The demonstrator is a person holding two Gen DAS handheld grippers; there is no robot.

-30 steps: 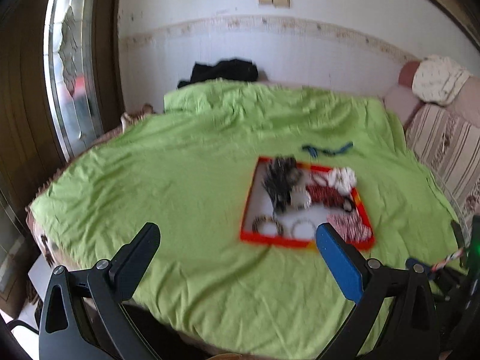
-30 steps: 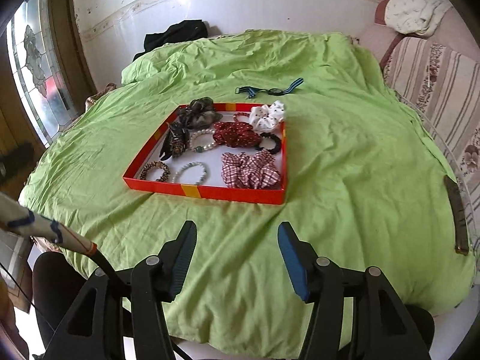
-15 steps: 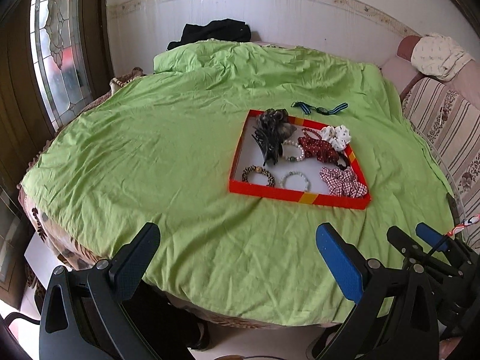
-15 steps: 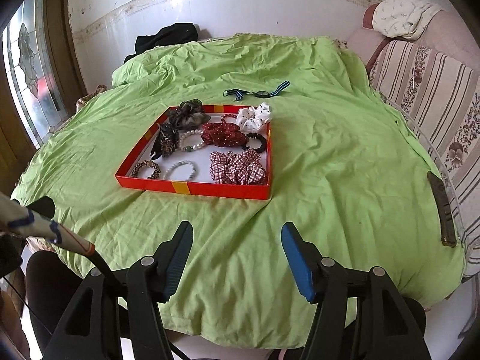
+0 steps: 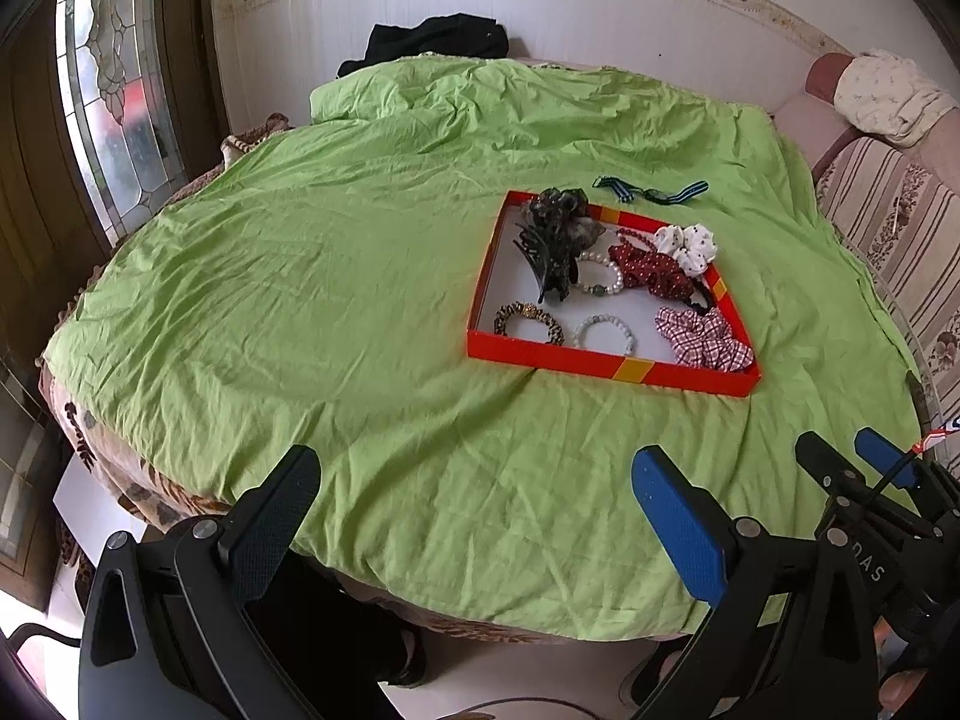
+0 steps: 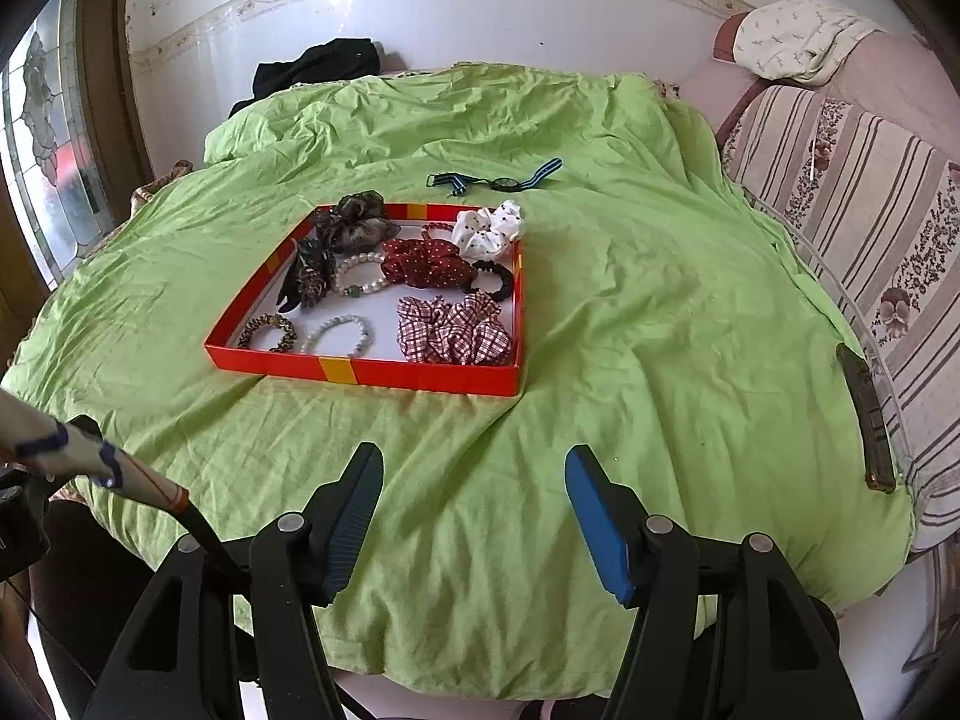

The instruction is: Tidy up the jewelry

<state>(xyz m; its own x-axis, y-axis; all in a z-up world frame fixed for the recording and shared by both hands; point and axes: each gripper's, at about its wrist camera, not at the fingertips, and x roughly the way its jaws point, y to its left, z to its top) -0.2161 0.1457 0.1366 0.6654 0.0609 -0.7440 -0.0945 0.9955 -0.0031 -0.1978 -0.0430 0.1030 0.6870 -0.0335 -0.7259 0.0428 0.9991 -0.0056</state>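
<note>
While both hand-held grippers, left hand-held gripper (image 5: 474, 498) and right hand-held gripper (image 6: 474, 498), hang apart, empty, well short of red tray (image 6: 360, 371): scrunchies, bead bracelets inside tray; watch (image 6: 501, 183) just beyond. Light, soft; beads slippery, pinch band.

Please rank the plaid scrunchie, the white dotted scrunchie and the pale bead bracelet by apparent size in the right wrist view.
1. plaid scrunchie, clearly largest.
2. white dotted scrunchie.
3. pale bead bracelet, slightly smaller; it lies nearer the camera than the white one, so this ranking is unsure.
</note>
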